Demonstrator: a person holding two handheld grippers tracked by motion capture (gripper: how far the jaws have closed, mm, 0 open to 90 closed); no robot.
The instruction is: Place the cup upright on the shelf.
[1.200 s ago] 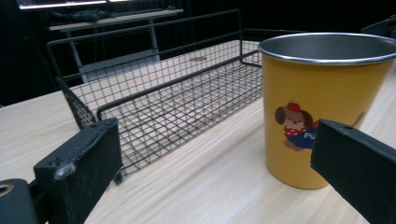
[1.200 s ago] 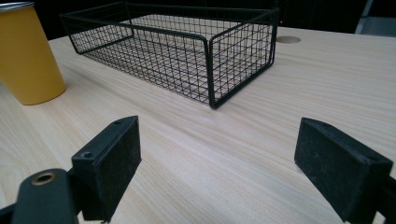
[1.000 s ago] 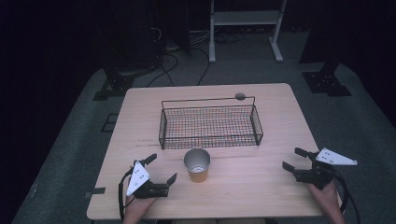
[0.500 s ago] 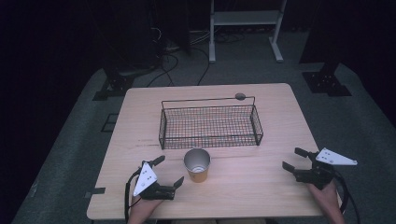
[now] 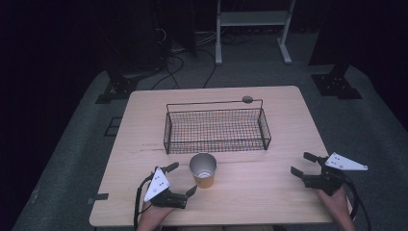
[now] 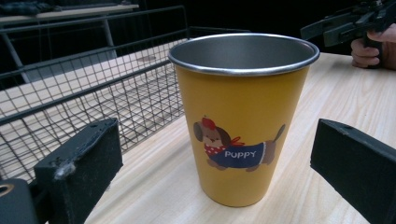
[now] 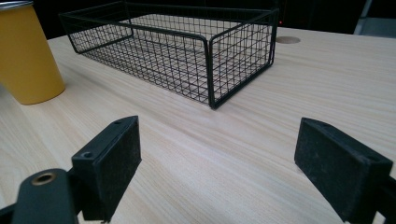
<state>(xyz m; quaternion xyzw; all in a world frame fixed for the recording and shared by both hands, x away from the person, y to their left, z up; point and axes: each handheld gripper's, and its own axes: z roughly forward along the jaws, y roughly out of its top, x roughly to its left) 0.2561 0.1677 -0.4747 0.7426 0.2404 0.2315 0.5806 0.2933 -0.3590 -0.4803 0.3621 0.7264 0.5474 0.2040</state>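
Cup [image 5: 203, 169] stands upright on the table [image 5: 269, 192], just in front of the wire basket [image 5: 216, 130], empty inside. Left gripper [image 5: 181, 179] is wide open with jaws flanking the cup, not touching. Right gripper [image 5: 304, 163] is open too, parked well apart near the table's right edge. Cup looks like thin painted metal with a rolled steel rim: likely light, stiff, smooth and a bit slippery, tapered toward the base. I'd grip mid-wall around the dog print, squeeze moderately, and keep it level.
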